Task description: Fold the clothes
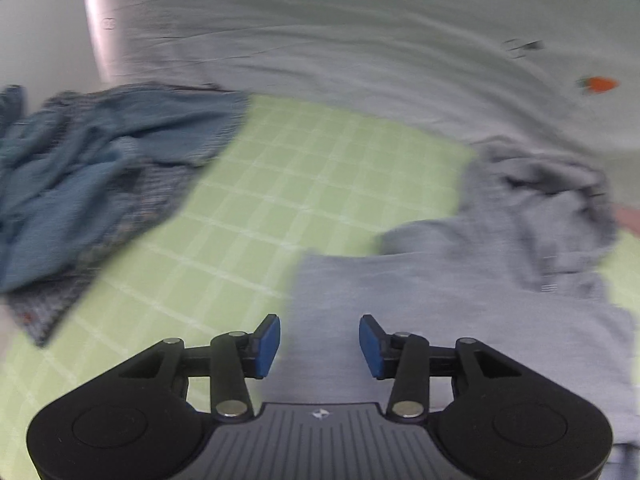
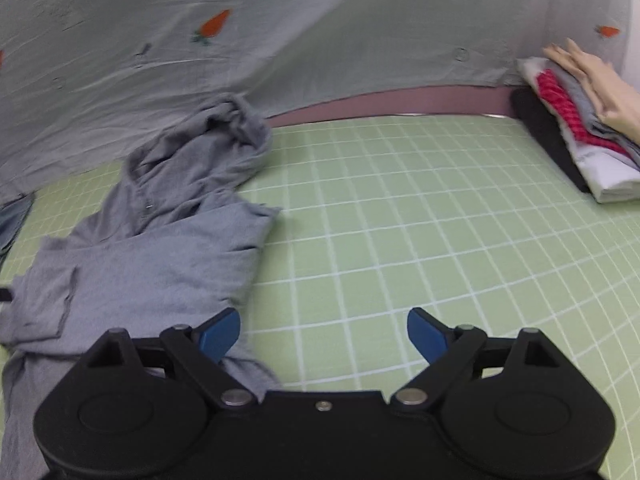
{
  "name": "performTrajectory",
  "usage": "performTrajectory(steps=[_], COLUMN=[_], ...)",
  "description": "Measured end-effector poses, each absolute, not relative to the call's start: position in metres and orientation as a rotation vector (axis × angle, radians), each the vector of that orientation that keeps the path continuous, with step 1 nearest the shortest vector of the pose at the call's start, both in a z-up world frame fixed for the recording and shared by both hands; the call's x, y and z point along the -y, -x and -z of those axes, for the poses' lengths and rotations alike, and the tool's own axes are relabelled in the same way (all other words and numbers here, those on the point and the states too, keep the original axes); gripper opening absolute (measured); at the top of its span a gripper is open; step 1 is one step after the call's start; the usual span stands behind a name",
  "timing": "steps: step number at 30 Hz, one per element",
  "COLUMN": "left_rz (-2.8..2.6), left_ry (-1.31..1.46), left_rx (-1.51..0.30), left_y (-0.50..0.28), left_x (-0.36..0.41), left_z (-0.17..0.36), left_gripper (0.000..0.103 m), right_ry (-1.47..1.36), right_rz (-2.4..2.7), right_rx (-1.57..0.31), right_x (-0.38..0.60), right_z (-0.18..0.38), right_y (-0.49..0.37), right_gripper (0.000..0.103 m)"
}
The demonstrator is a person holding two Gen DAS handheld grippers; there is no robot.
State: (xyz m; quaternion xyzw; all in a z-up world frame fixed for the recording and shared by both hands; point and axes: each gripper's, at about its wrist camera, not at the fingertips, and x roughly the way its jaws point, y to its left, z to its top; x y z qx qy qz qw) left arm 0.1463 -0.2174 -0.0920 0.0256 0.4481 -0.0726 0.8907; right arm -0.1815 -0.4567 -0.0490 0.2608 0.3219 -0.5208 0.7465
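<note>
A grey garment [image 1: 460, 288] lies rumpled on the green checked mat [image 1: 280, 184]; its flat lower part sits under my left gripper [image 1: 319, 344], which is open with nothing between its blue pads. In the right wrist view the same grey garment [image 2: 152, 248] spreads over the left half of the mat [image 2: 420, 248], its bunched top toward the back. My right gripper [image 2: 324, 334] is open and empty, hovering just right of the garment's edge, its left pad [image 2: 218, 334] over the fabric.
A crumpled blue garment [image 1: 92, 184] lies on the mat's left side. A pale sheet with carrot prints [image 2: 216, 24] hangs behind. At the far right a stack of folded clothes [image 2: 576, 136] rests on the mat, with a person's hand [image 2: 600, 84] on it.
</note>
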Motion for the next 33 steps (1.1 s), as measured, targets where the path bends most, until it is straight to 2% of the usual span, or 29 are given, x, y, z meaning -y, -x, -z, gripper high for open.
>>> performTrajectory(steps=[6,8,16,26,29,32,33], left_rz=[0.204,0.272,0.557,0.511,0.488,0.487,0.481], left_ry=[0.016,0.023,-0.044,-0.215,-0.263,-0.272,-0.251], left_rx=[-0.895,-0.888,-0.957,-0.947,-0.929,-0.938,-0.950], left_y=[-0.142,-0.137,-0.121,-0.105,-0.105,-0.111,-0.115], left_x=[0.208,0.218,0.280,0.310,0.313,0.313,0.311], left_z=[0.077,0.074,0.094,0.120,0.119,0.115,0.112], left_gripper=[0.058,0.064,0.064,0.064,0.045,0.014,0.013], right_ry=[-0.614,-0.614,-0.633,-0.677,-0.685,-0.692,-0.694], right_rz=[1.225,1.237,1.256,1.307,1.307,1.303,1.305], right_rx=[-0.721,-0.734,-0.744,-0.734,-0.733,-0.723,-0.720], right_x=[0.465,0.466,0.467,0.472,0.473,0.472,0.473], right_z=[0.060,0.063,0.068,0.075,0.076,0.076,0.076], right_y=[0.193,0.193,0.200,0.213,0.214,0.216,0.217], right_gripper=[0.091,0.094,0.096,0.096,0.096,0.096,0.096])
